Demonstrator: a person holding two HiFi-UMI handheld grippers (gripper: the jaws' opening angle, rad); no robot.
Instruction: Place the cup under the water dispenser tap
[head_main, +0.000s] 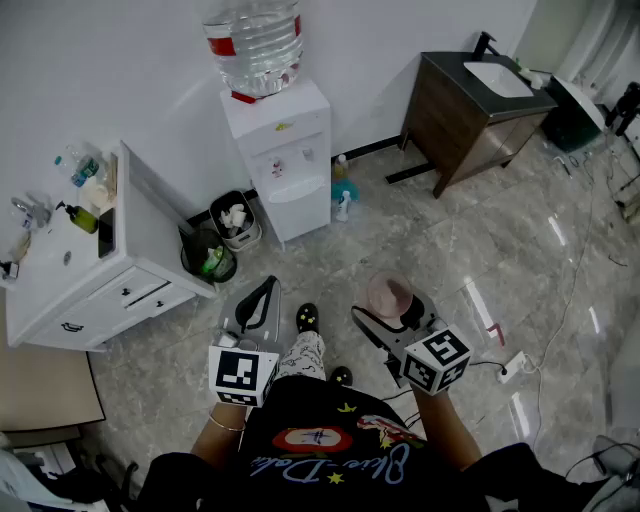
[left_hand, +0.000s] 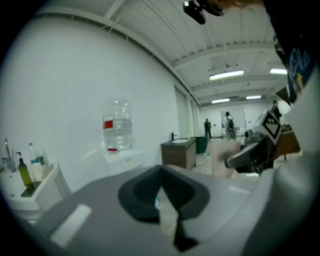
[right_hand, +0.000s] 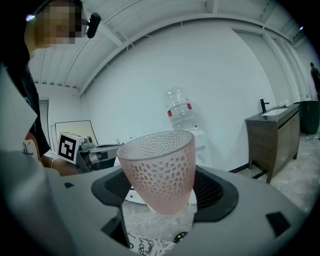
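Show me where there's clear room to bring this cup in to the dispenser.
Free for the pink dimpled cup: the grey marble floor straight ahead of the white water dispenser, and its white ledge below the taps, which looks bare. Crowded: two black waste bins at its left foot, teal bottles at its right foot.

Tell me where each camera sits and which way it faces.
Head view: on the person's head, looking steeply down at the water dispenser; shows shirt, left hand-held gripper, right hand-held gripper holding the cup.
Left gripper view: on the left hand-held gripper, facing the water dispenser over its shut jaws.
Right gripper view: on the right hand-held gripper, facing the water dispenser past the cup.
Shared: all show the water dispenser.
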